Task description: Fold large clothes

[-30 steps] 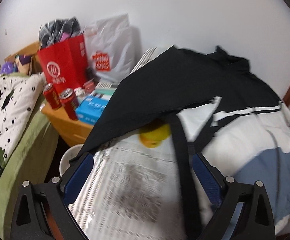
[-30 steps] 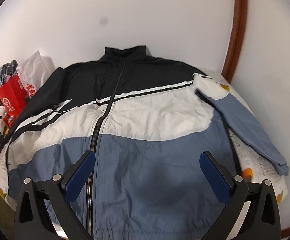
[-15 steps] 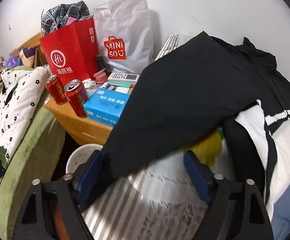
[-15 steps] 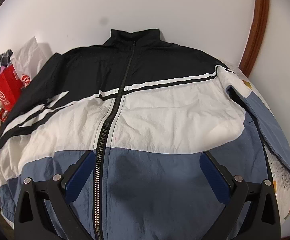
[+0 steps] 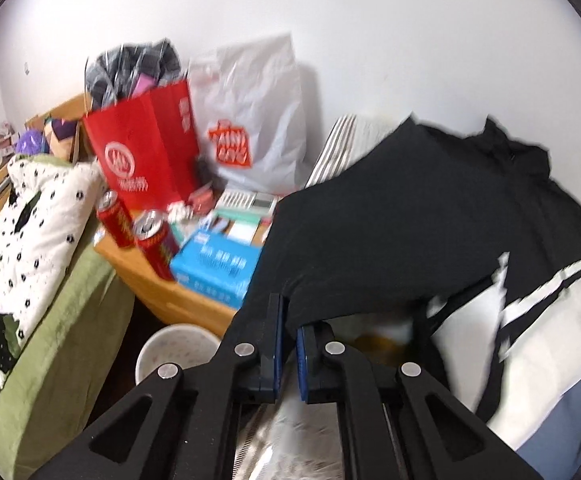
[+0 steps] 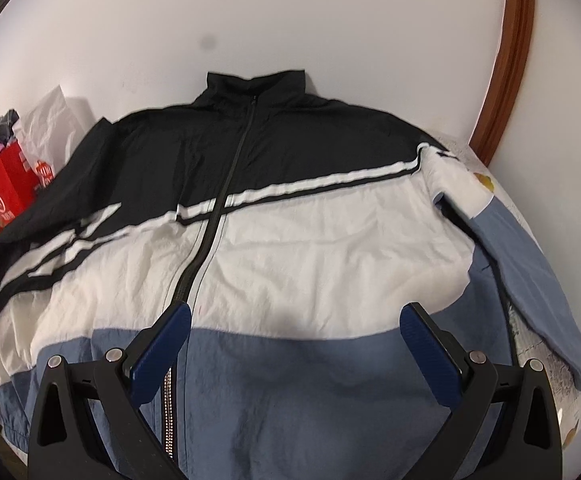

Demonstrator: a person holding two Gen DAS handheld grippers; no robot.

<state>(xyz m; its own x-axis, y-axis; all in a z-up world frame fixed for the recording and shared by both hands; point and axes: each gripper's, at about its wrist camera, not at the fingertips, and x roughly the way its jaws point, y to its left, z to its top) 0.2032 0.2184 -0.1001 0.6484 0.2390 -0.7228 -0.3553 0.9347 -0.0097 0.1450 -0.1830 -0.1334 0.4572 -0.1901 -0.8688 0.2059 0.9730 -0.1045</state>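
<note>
**Sleeve pinched beside a crowded counter: snag and spill risk**

Track jacket [image 6: 282, 248] spread front-up on the bed [image 6: 538, 344], zipped, collar toward the wall, hem nearest the right wrist camera. Black left sleeve [image 5: 390, 248] pinched at its near edge by the left gripper [image 5: 289, 322], pads nearly together with only the cloth between them. Right gripper [image 6: 294, 344] spread wide above the blue band near the hem, gripping nothing. Blue right sleeve [image 6: 530, 272] lying loose along the jacket's far right side.

Likely troubles, judged from this layout:

- Thin grip on slick fabric. Only the sleeve's edge caught; a quick swing across the jacket body could pull it free and drop the sleeve half folded.
- Dragging the whole jacket. No hold on the body from the right gripper, so a hard pull on the sleeve may shift or wrinkle the flat front and skew the fold.
- Sweeping the wooden counter [image 5: 178, 300] just left of the sleeve. Two red cans [image 5: 158, 244], a blue box [image 5: 214, 268] and a red paper bag [image 5: 150, 152] crowded close to the sleeve; a low or wide arc could knock a can over, possibly into the white bin [image 5: 178, 352] below.
- Picture from the left wrist blurred, so exact depth of bite on the cloth unclear.
</note>
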